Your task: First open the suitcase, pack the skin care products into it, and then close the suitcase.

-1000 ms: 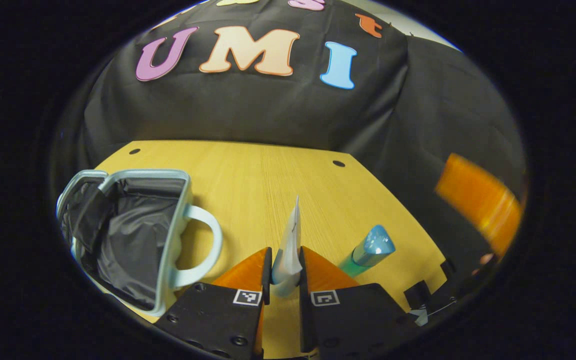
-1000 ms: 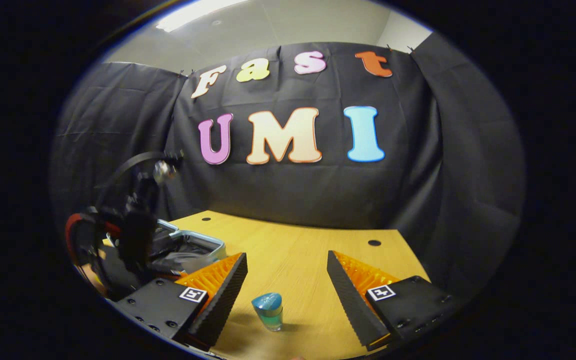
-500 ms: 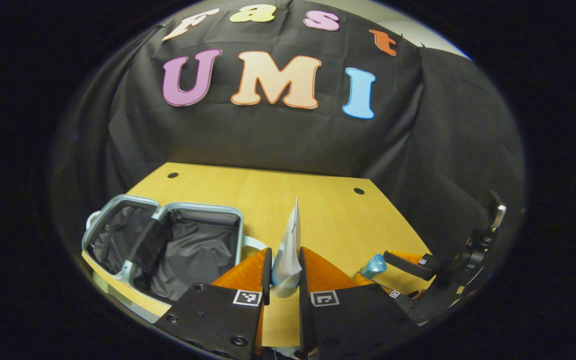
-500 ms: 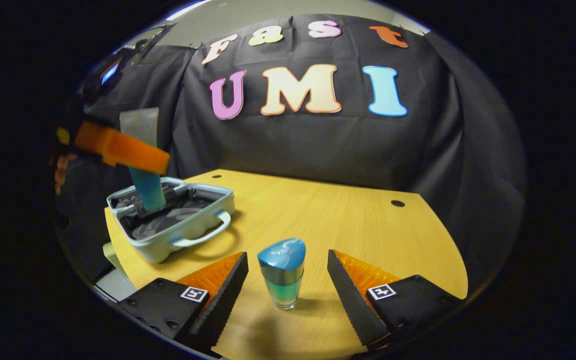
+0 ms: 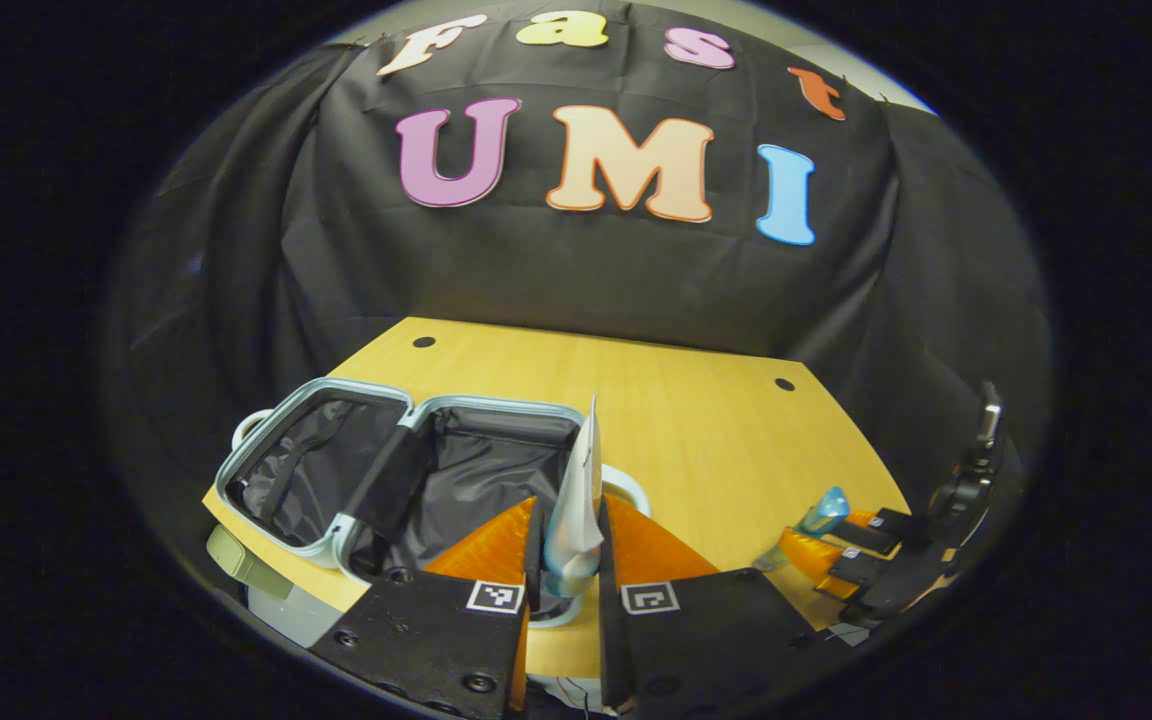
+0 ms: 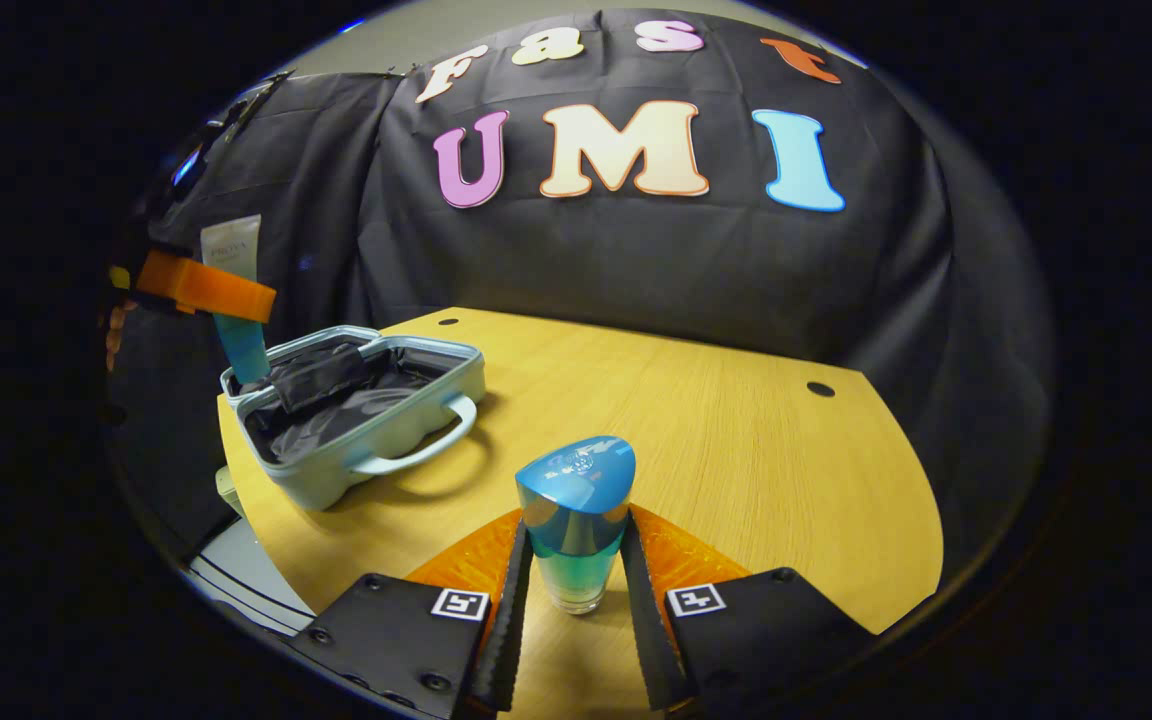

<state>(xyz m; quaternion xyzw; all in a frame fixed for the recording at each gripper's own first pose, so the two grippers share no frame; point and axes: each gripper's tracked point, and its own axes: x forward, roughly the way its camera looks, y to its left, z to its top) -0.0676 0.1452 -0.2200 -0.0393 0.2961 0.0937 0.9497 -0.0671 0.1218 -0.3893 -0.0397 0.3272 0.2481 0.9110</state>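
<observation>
The left gripper [image 5: 568,545] pinches a flat silver-white tube [image 5: 576,500] between its orange fingers [image 5: 492,545], the tube standing on edge with its crimped end pointing up. In the left gripper view the tube hangs just above the near rim of the pale blue suitcase [image 5: 316,545], which lies open on the yellow wooden table [image 5: 696,420] with both black-lined halves facing up and a curved handle at its right side. In the right gripper view the same tube [image 6: 234,300] shows from the side, white above and blue below, held upright over the far left part of the suitcase [image 6: 376,450] by the left gripper [image 6: 201,288]. The right gripper [image 6: 573,585] has both fingers pressed against a small bottle [image 6: 574,525] with a slanted blue cap and a clear green-to-blue body, which stands upright on the table [image 6: 736,470], well apart from the suitcase. The left gripper view shows that bottle [image 5: 816,515] at the table's right edge between the right gripper [image 5: 841,545] fingers.
</observation>
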